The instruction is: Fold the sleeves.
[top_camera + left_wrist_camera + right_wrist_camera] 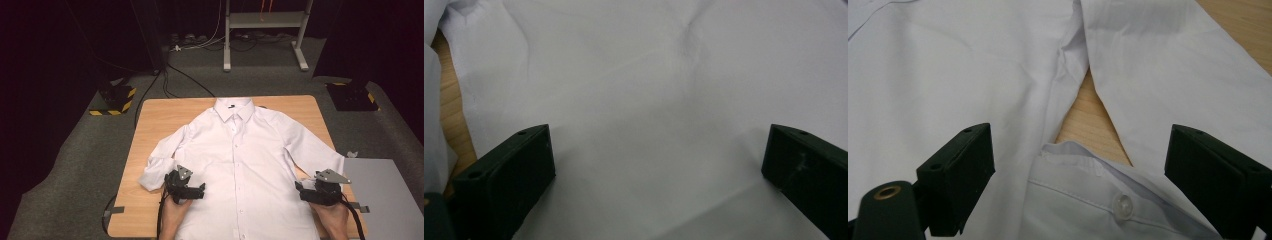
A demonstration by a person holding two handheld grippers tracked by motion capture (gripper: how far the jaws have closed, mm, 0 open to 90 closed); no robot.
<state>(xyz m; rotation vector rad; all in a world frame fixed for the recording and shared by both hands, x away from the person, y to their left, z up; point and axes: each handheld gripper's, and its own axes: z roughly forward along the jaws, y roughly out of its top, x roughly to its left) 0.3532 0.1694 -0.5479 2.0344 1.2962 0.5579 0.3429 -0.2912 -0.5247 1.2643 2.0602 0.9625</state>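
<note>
Overhead, white dress shirt (240, 160) lies flat and buttoned, front up, on wooden table (150, 120), collar (233, 107) toward far edge, hem at near edge. Left sleeve (165, 155) bent, its end doubled back near table's left side; right sleeve (312, 147) runs down to right edge. Left gripper (200, 191) over lower left of shirt body, held in a hand from below; right gripper (300, 189) at lower right, where sleeve end meets shirt side. Grey board (385, 195) beside table on right; metal stand legs (265, 35) on carpet beyond. Jaw spacing hard to judge from above. Left gripper view settles it: jaws wide apart, plain white cloth (649, 110) spread beneath and between, nothing pinched; sliver of wood (451, 115) at left. Right gripper view adds detail unseen from above: cuff with button (1122, 205) lying between widely spread jaws, wedge of bare table (1093, 120) where sleeve (1173, 75) parts from shirt body (948, 75). Pads not pressing cloth; nothing held.
</note>
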